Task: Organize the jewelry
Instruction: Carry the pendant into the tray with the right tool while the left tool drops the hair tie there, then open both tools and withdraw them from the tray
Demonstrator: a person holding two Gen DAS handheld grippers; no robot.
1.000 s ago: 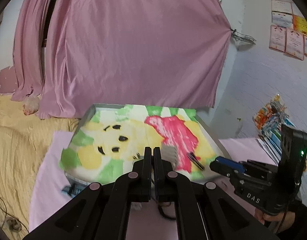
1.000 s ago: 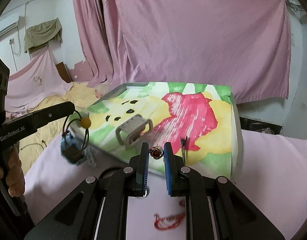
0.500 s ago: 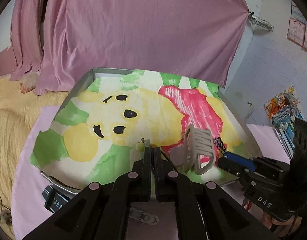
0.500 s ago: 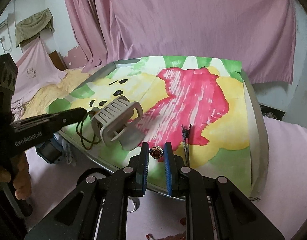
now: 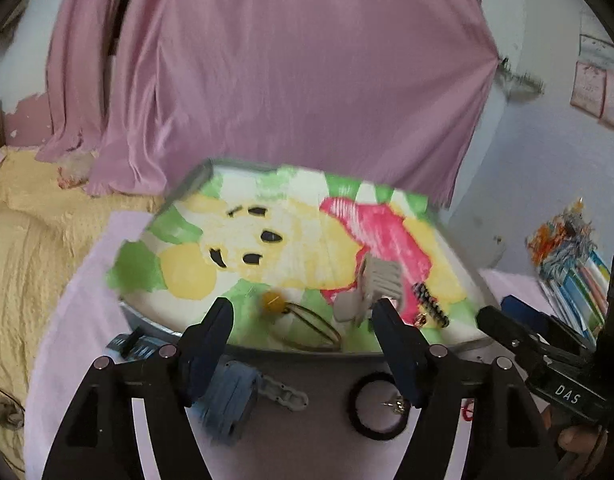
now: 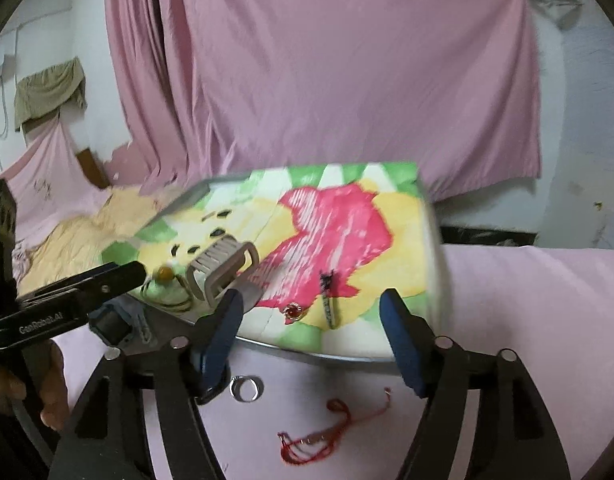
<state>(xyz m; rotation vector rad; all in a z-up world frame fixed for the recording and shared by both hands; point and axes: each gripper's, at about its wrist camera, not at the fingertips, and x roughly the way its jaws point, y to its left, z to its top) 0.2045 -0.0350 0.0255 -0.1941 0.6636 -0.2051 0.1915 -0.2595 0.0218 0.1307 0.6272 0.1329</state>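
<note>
The left gripper (image 5: 303,320) is spread wide and holds nothing; its dark blue pads frame the near edge of a metal tray (image 5: 447,346) lined with a cartoon-print cloth (image 5: 291,220) in yellow, green and red. The right gripper (image 6: 311,312) is likewise spread and empty, hanging over the same tray's near edge in the lower middle of its frame.

On the cloth, in the left wrist view, a grey claw clip (image 5: 373,286) lies just right of centre. To its left is a brown hair tie (image 5: 311,326) with a yellow bead (image 5: 273,300), and to its right a dark patterned hair clip (image 5: 429,304). A small red-stoned ring (image 6: 293,312) rests on the cloth between the right gripper's fingers in the right wrist view, just left of the hair clip.

Off the tray, on the pink sheet (image 6: 527,300) in the lower part of both frames, lie a silver ring (image 6: 247,388), a red string bracelet (image 6: 319,436), a black hair band (image 5: 379,406) with something small and shiny inside it, a pale link chain (image 5: 283,394) and a blurred blue piece (image 5: 227,404).

A pink curtain (image 5: 291,68) fills the upper middle.
</note>
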